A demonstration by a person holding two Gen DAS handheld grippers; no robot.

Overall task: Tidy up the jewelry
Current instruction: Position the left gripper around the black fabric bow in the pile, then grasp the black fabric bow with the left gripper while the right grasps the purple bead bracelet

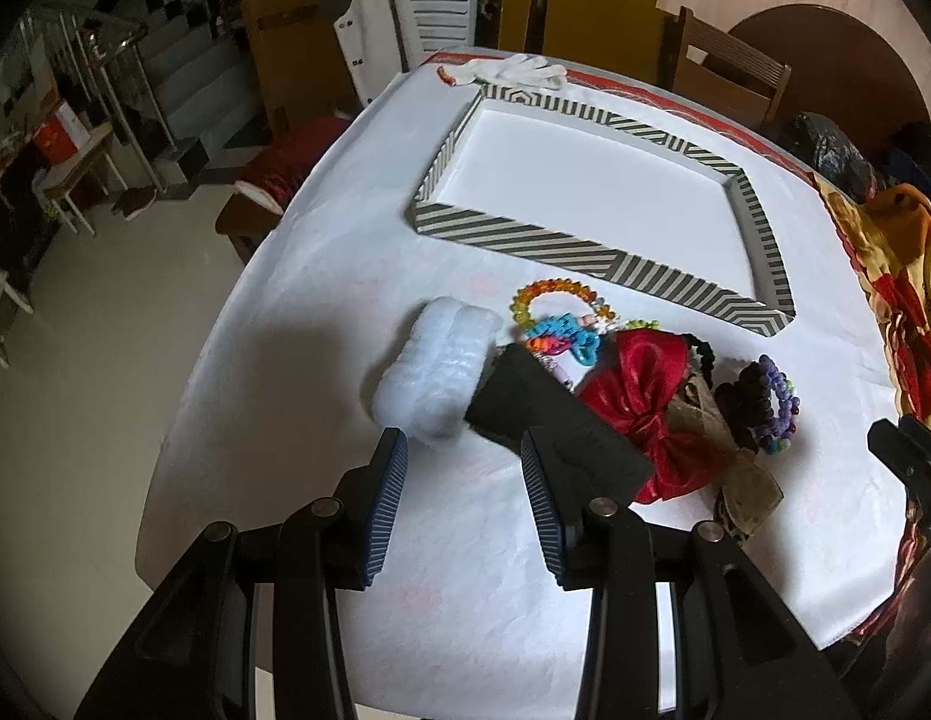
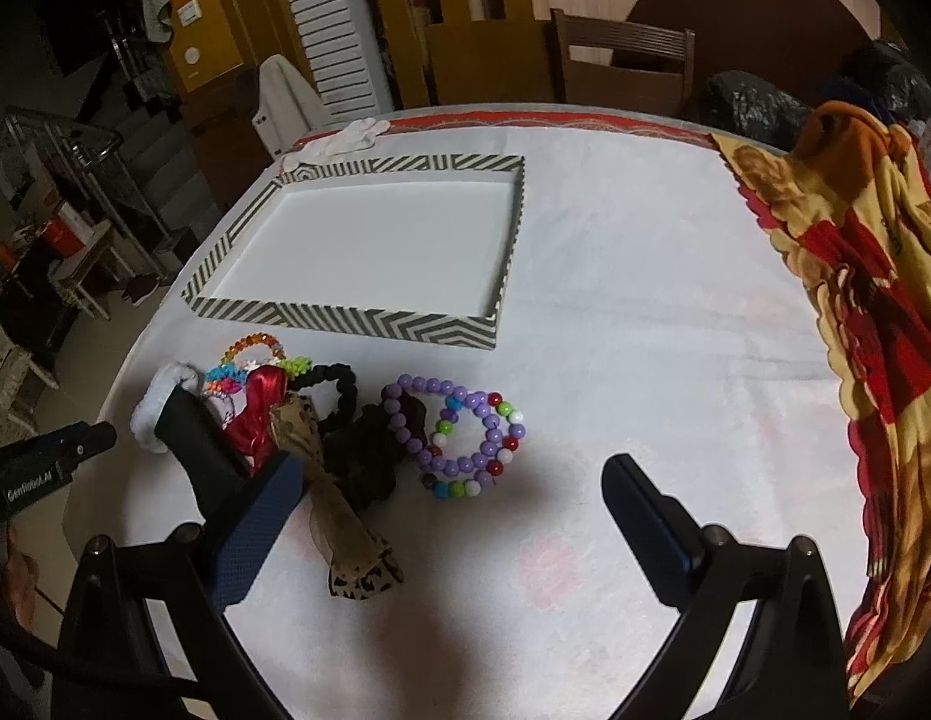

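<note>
Left to right on the white counter (image 2: 615, 300): one white fluffy scrunchie (image 1: 432, 369), one black foam block (image 1: 525, 402), one red bow (image 1: 639, 408), two purple bead bracelets (image 2: 465, 438). One striped tray (image 2: 357, 318) behind, nothing in it. Left gripper (image 1: 462, 504) open, right gripper (image 2: 447, 516) spread wide, both holding nothing

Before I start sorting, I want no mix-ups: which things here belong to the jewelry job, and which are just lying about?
Job:
striped tray
purple bead bracelets
rainbow bead bracelet
red bow
white scrunchie
black scrunchie

Lying about:
white glove
patterned blanket
wooden chair
</note>
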